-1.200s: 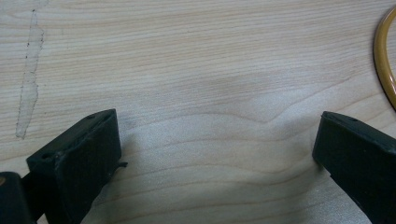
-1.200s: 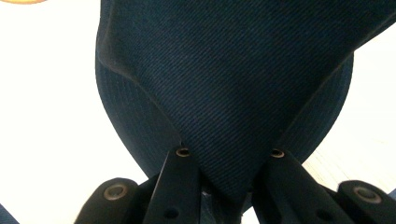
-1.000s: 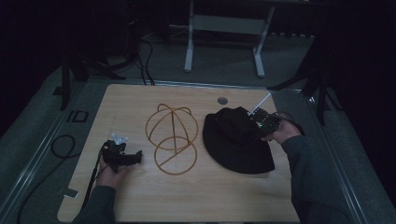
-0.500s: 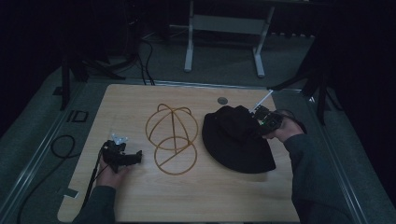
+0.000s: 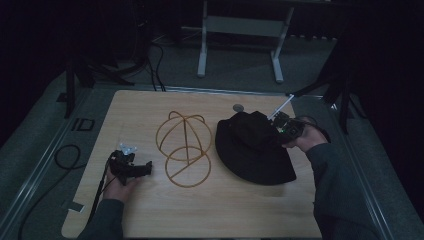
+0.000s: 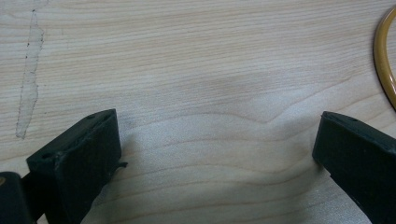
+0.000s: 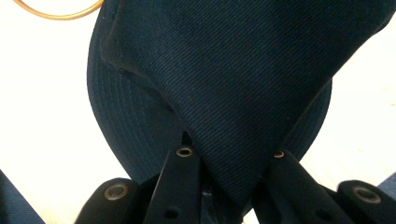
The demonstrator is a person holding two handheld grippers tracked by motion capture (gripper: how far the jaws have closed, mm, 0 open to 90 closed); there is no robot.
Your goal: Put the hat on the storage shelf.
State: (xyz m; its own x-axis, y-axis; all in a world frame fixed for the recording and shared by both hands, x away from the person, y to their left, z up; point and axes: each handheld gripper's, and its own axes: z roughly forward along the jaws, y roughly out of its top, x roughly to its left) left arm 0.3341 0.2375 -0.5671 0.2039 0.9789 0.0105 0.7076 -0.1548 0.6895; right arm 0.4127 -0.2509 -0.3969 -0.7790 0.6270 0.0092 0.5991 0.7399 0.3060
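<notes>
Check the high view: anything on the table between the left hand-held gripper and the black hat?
Yes. The wire hat frame stands between the left hand-held gripper and the black hat; the rest is bare table.

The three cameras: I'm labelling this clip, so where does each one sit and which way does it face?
High view: above the person's side, looking forward and down on the table; both forearms, left gripper, right gripper.
Left gripper view: rides that gripper, facing bare wood between open jaws.
Right gripper view: rides that gripper, jaws shut on the hat.
Shared: the wire frame and the hat.
</notes>
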